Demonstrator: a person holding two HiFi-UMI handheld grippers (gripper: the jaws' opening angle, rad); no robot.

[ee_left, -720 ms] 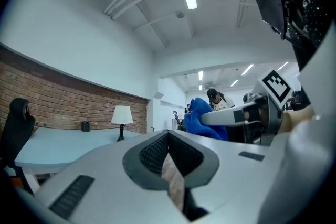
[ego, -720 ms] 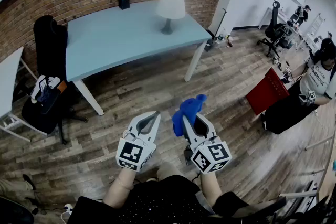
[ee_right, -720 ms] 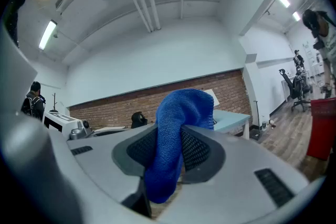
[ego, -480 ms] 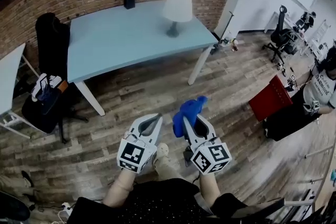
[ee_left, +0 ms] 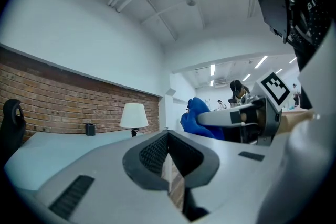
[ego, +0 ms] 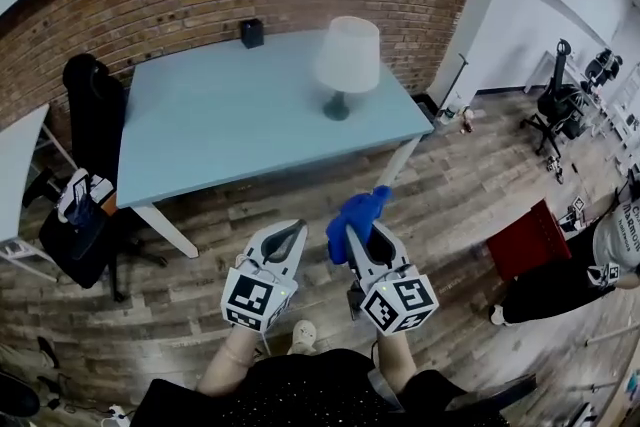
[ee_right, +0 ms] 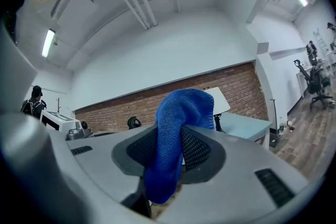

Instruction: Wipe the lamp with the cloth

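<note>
**Pale blue table on a plank floor**

A pale blue rectangular table with white legs [ego: 220, 130] stands close to a red brick wall [ego: 150, 5]. Two things sit on its top. A table lamp with a white conical shade and dark round base [ego: 346, 60] stands upright near the right end. A small black box [ego: 252, 33] sits at the back edge, well apart from the lamp. The table stands on a grey-brown wood-plank floor [ego: 440, 180]. On that floor, a black office chair [ego: 95, 100] stands beside the table's left end, and a red box-shaped object [ego: 528, 237] sits well off to the right.
</note>
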